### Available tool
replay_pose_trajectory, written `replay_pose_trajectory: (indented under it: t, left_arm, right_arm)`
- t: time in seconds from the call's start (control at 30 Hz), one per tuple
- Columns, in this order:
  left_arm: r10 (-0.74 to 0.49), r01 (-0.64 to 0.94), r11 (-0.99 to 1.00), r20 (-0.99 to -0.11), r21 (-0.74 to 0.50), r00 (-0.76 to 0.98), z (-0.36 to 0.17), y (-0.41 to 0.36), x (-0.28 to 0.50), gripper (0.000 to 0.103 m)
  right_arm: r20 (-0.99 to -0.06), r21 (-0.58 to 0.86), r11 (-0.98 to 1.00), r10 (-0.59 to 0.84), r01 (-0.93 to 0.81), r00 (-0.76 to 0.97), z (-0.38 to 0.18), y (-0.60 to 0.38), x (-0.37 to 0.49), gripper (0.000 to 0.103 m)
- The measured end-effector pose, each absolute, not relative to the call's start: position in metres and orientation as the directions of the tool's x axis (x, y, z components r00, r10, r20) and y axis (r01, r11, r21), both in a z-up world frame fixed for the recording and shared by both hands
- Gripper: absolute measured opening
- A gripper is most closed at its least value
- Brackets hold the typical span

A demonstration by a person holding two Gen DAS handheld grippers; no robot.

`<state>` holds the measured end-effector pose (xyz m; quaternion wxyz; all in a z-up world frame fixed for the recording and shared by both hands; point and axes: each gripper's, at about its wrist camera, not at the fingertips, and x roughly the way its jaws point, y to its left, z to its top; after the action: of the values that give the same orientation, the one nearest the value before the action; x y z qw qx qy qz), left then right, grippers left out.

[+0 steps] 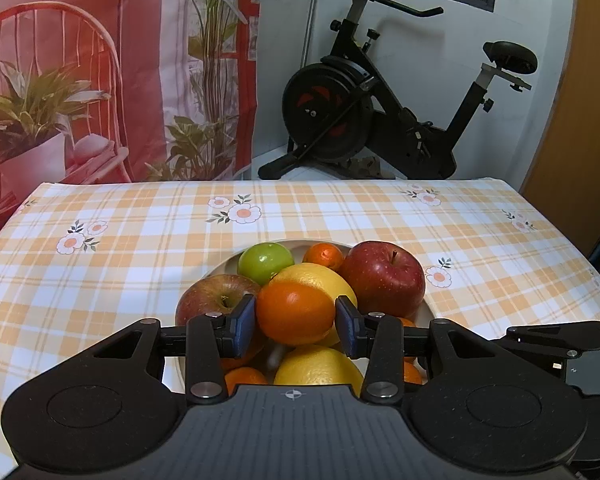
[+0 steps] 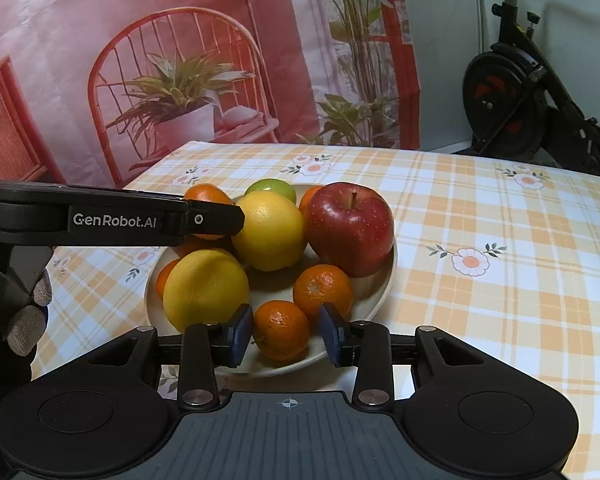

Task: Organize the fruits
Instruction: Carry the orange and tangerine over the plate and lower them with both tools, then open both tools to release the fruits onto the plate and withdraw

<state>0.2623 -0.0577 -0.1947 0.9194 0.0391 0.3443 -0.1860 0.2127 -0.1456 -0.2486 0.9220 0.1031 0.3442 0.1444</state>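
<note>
A pale plate (image 2: 380, 292) on the checked tablecloth holds a pile of fruit: two lemons (image 2: 270, 230), a red apple (image 2: 350, 228), a green apple (image 1: 265, 262), a paler apple (image 1: 212, 296) and mandarins. My left gripper (image 1: 295, 322) is over the pile, its blue pads pressed on both sides of an orange (image 1: 296, 312). In the right wrist view the left gripper (image 2: 236, 220) reaches in from the left. My right gripper (image 2: 286, 334) stands at the plate's near rim. A small mandarin (image 2: 282, 330) lies on the plate between its pads, with a slim gap on the right side.
The tablecloth (image 1: 340, 216) spreads wide beyond and to the right of the plate. An exercise bike (image 1: 380, 120) stands behind the table, and a printed backdrop (image 1: 100, 80) hangs at the back left. A gloved hand (image 2: 24, 312) grips the left tool.
</note>
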Motion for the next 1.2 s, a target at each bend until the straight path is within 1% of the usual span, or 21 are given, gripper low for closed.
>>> replay_pose_trajectory:
  t: [0.33,0.37,0.4,0.47,0.57,0.87,1.2]
  left_arm:
    - [-0.311,0.345,0.936,-0.632,-0.074,0.710,-0.185,-0.049,0.252,0.047]
    - [-0.307,0.335,0.939,-0.632,-0.079,0.711,-0.184,-0.047,0.250,0.049]
    - [-0.302,0.323,0.942,-0.633,-0.087,0.712,-0.184,-0.044,0.247,0.056]
    - [-0.286,0.297,0.950,-0.635,-0.092,0.718,-0.183,-0.038,0.240,0.058]
    - [-0.273,0.280,0.956,-0.633,-0.091,0.725,-0.179,-0.032,0.230,0.058]
    - [-0.238,0.255,0.965,-0.615,-0.062,0.751,-0.167,-0.025,0.196,0.058]
    - [-0.216,0.236,0.971,-0.609,-0.049,0.763,-0.166,-0.020,0.166,0.058]
  right_arm:
    - [-0.581,0.292,0.940,0.319,-0.175,0.749,-0.241,-0.146,0.196,0.035]
    - [-0.578,0.295,0.940,0.317,-0.170,0.751,-0.240,-0.146,0.194,0.035]
    - [-0.575,0.297,0.940,0.315,-0.166,0.755,-0.238,-0.147,0.190,0.035]
    - [-0.569,0.300,0.940,0.312,-0.162,0.761,-0.236,-0.147,0.185,0.036]
    - [-0.559,0.306,0.941,0.301,-0.146,0.772,-0.233,-0.149,0.175,0.039]
    - [-0.547,0.305,0.944,0.280,-0.124,0.789,-0.229,-0.147,0.151,0.039]
    - [-0.539,0.279,0.952,0.266,-0.129,0.799,-0.229,-0.143,0.124,0.039]
